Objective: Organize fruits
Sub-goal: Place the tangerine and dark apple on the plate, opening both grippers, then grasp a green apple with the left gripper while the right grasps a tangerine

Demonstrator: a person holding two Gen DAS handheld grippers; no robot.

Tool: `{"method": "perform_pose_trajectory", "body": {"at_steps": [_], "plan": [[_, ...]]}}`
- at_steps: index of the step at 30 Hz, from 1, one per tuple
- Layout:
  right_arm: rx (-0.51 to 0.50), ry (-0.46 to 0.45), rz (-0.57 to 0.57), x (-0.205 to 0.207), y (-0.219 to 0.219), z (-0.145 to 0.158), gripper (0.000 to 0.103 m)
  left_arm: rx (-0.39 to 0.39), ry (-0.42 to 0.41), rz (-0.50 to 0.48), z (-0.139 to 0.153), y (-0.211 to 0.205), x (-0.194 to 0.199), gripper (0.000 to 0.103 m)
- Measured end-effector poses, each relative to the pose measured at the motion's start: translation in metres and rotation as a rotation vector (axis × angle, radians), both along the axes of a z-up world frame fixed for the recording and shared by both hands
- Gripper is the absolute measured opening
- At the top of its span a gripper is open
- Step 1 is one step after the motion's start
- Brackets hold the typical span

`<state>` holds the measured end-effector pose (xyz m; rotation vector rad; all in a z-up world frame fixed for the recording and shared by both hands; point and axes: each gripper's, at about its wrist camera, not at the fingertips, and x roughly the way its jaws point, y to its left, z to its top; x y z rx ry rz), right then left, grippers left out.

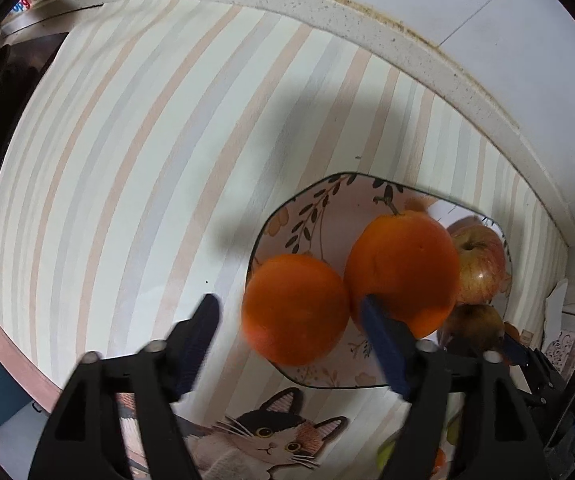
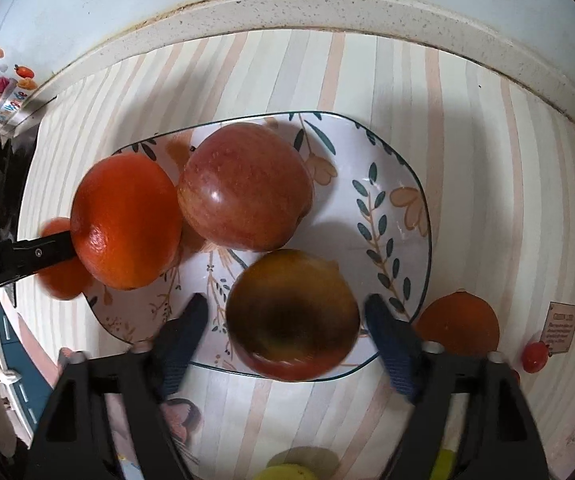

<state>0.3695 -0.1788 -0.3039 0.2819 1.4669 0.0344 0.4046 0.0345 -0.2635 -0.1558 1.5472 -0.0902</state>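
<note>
my left gripper (image 1: 291, 332) is spread wide, with an orange (image 1: 295, 308) sitting between the fingers but not pinched; clear gap on the left side, and on the right the finger overlaps the next fruit, so contact there i cannot tell. this orange straddles the near-left rim of the plate (image 1: 287, 216), half over the edge. judgement: the release isn't safe here. nudge it farther in before backing off, or it may roll onto the striped mat (image 1: 127, 160).

just right of it, a second orange (image 1: 403, 264) with a short stem, touching the first. pebbled, waxy skin, slightly flattened globe. farther right, a red apple (image 1: 483, 264), glossy, streaked yellow near the stem pit.

my right gripper (image 2: 287, 312) is also spread, straddling a dusky apple (image 2: 291, 312) at the near edge of the plate; small gaps both sides, so no grip. it looks mottled, brown-green to red, blurred. judgement: back straight out toward me, fingers level, so i don't clip it or tip the rim.

the plate is glazed ceramic, rounded octagon, dark rim line, leaf and flower print. slick, so round fruit will wander.

on the worktop to the right, another orange (image 2: 457, 320) waits just beside the plate, then a small red tomato (image 2: 535, 356) well apart. something yellow-green (image 2: 299, 464) sits near, mostly hidden.
</note>
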Motion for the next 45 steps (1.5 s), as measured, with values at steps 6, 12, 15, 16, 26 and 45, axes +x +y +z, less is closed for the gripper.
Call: {"method": "perform_pose_trajectory", "body": {"at_steps": [6,12,15,16,26,45], "plan": [[0.009,-0.015,-0.014,-0.009,-0.004,0.016,0.093,0.001,-0.034,0.009,0.013,0.006,-0.005,0.085],[-0.028,-0.052,-0.023,-0.022,-0.009,0.044,0.094,0.067,-0.11,-0.009,0.034,0.004,-0.029,0.085],[-0.047,-0.07,-0.02,-0.028,-0.003,0.058,0.094,0.095,-0.146,-0.027,0.044,-0.001,-0.048,0.085],[-0.057,-0.078,-0.017,-0.032,-0.002,0.064,0.094,0.101,-0.156,-0.034,0.046,-0.004,-0.053,0.085],[-0.058,-0.158,0.008,-0.081,0.005,0.121,0.094,0.113,-0.267,-0.068,0.091,-0.013,-0.107,0.085],[-0.08,-0.346,-0.004,-0.172,0.008,0.207,0.094,0.07,-0.405,-0.111,0.17,-0.021,-0.184,0.085]]}}
